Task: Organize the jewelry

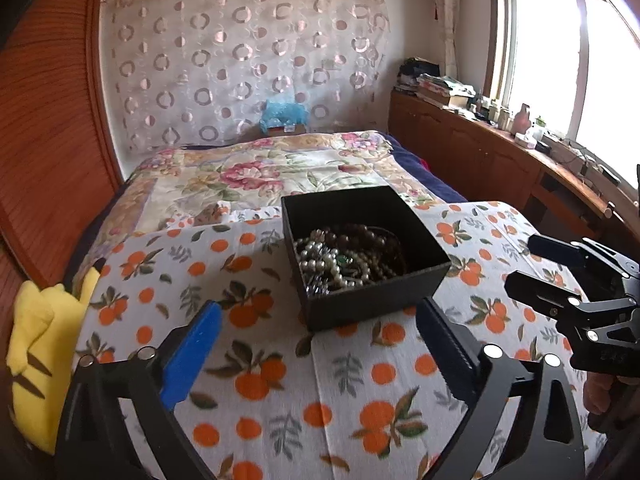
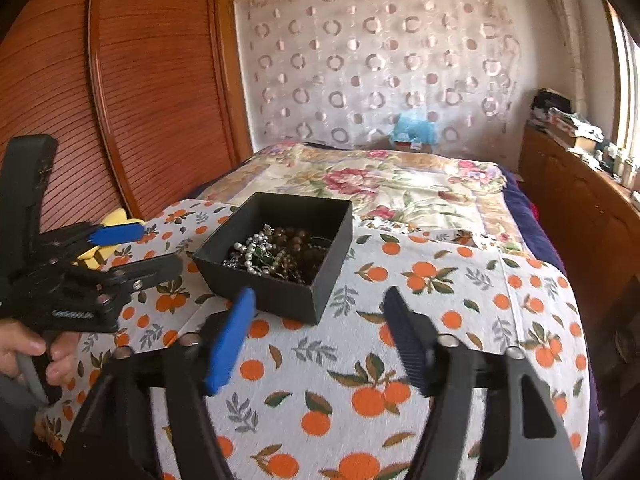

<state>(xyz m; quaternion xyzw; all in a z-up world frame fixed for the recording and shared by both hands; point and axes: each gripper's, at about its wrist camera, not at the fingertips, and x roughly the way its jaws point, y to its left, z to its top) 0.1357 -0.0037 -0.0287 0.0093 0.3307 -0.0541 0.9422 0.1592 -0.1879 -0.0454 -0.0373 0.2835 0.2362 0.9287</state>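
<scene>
On orange-print cloth (image 1: 280,360), black box (image 1: 372,300) holds tangled jewelry (image 1: 344,260); left gripper (image 1: 320,320) and right gripper (image 2: 320,300) both gape empty. Only right view shows hand (image 2: 28,356).

We look forward from both wrists, low and near over the orange-print cloth (image 1: 280,360), toward the bed's far edge; both views share the black box (image 1: 372,300) (image 2: 276,300).

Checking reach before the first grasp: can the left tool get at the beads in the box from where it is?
Probably yes. The left tool is open just short of the box, which has no lid, so the beads lie exposed from above; it must clear the near wall.
</scene>
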